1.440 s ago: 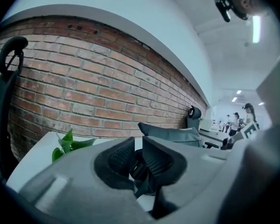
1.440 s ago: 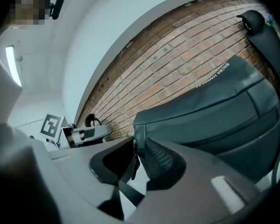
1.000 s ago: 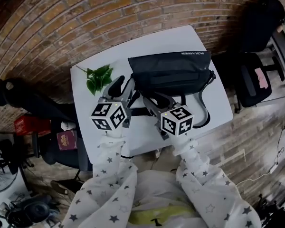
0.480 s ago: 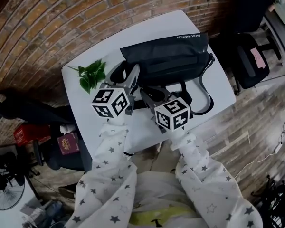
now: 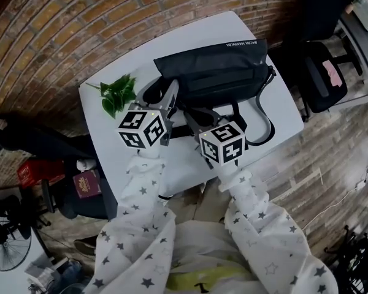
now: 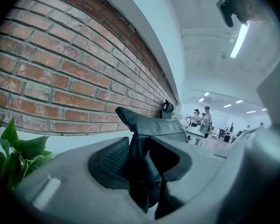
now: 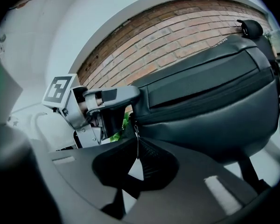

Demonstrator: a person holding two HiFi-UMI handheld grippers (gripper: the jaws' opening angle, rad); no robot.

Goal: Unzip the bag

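Since a second before, the left gripper (image 5: pixel 164 92) had been brought in against the left end of the black bag (image 5: pixel 214 78), and both sets of jaws had just been closed down. Leaves (image 5: pixel 116 97) lay at the left of the white table (image 5: pixel 245 32). The left gripper's jaws, held partly apart, were clamped on a fold of the bag, which lay across the middle of the table. To the right, the right gripper (image 5: pixel 199 116) was almost fully closed, with the thin zip pull (image 7: pixel 136 143) pinched between its pads. The grasping step was judged complete; next, the pull would need to be drawn rightwards along the zip while the left end was kept braced
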